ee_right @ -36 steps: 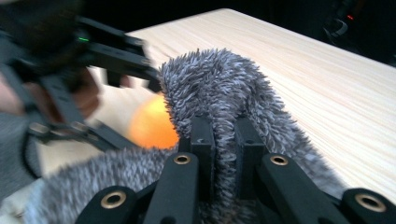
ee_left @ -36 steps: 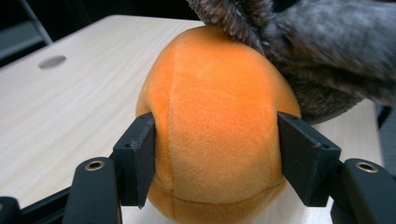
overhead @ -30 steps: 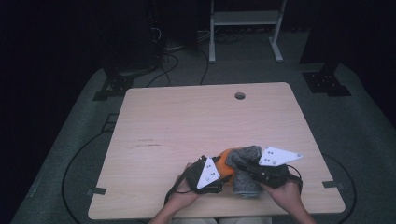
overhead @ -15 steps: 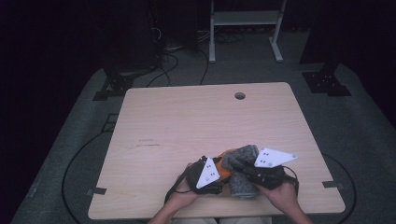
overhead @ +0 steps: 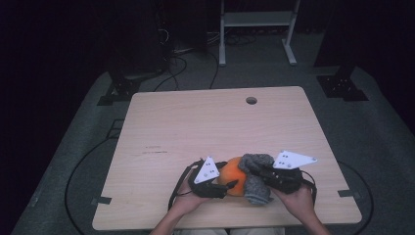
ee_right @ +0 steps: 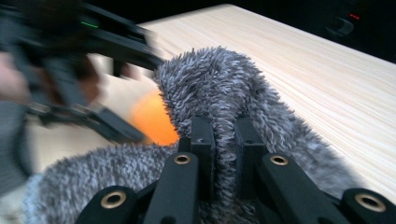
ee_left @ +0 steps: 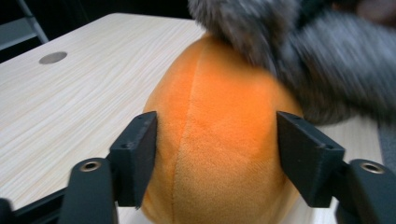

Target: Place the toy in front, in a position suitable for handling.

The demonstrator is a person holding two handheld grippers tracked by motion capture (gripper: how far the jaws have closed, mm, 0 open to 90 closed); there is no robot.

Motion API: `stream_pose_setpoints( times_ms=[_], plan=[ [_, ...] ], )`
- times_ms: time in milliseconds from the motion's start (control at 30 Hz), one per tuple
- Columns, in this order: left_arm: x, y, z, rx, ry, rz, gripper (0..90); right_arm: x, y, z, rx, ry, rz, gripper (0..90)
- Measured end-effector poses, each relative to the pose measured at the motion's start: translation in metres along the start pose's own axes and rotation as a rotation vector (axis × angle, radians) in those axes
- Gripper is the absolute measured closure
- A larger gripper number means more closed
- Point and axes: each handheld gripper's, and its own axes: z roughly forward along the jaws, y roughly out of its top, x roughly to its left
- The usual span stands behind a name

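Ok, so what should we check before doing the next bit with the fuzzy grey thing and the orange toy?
1. Right gripper clamped on the grey fuzzy cloth: ok, the jaws pinch a fold of it.
2. Left gripper holding the orange plush toy: ok, both pads touch its sides, but the jaws have just been opening, so the hold may be loosening.
3. Cloth covering the toy: not ok, it drapes over the top only and most of the orange is bare.
4. Toy resting on the table: cannot tell, its underside is hidden.
5. Toy away from the table's edge: ok, though close to the near one.
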Motion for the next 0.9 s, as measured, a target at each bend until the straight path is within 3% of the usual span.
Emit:
stream_pose_setpoints(
  times_ms=[33, 100, 200, 267, 333, 400, 467, 533, 633, 733, 800, 900],
  plan=[
    [0.002, -0.001, -0.001, 0.000, -0.010, -0.013, 33.9, -0.006, -0.003, -0.002, 0.008, -0.023, 0.015, 80.8],
    [0.004, 0.001, -0.001, -0.007, -0.029, -0.030, 30.1, -0.012, -0.007, -0.004, 0.002, -0.008, 0.072, 80.8],
    [0.000, 0.007, 0.002, -0.009, -0.030, -0.026, 16.5, -0.001, -0.003, -0.001, -0.011, 0.009, 0.034, 80.8],
    [-0.003, 0.006, 0.004, 0.008, -0.009, 0.010, 21.8, 0.009, 0.002, 0.002, -0.023, 0.040, -0.006, 80.8],
    [0.000, 0.001, 0.001, 0.019, -0.018, 0.013, 29.4, 0.012, 0.002, 0.006, -0.007, 0.028, -0.040, 80.8],
    [0.005, -0.002, -0.001, 0.023, -0.017, 0.006, 33.0, 0.002, -0.003, 0.006, -0.002, 0.023, -0.004, 80.8],
    [0.008, -0.004, -0.002, 0.026, -0.022, -0.003, 34.1, -0.008, -0.008, 0.004, 0.025, -0.021, 0.027, 80.7],
    [0.008, -0.006, -0.003, 0.026, -0.026, -0.006, 35.3, -0.015, -0.012, 0.001, 0.038, -0.022, 0.076, 80.7],
    [0.006, -0.007, -0.003, 0.029, -0.022, 0.010, 35.9, -0.006, -0.007, -0.002, -0.005, 0.020, 0.056, 80.7],
    [0.008, -0.009, -0.005, 0.031, -0.031, 0.001, 35.6, 0.002, -0.004, 0.003, 0.004, 0.034, 0.001, 80.6],
    [0.009, -0.011, -0.006, 0.020, -0.035, -0.011, 35.3, -0.007, -0.011, 0.005, 0.012, 0.060, 0.035, 80.6],
    [0.011, -0.012, -0.007, 0.017, -0.043, -0.022, 34.5, -0.024, -0.020, 0.002, 0.061, 0.018, 0.096, 80.6]
  ],
)
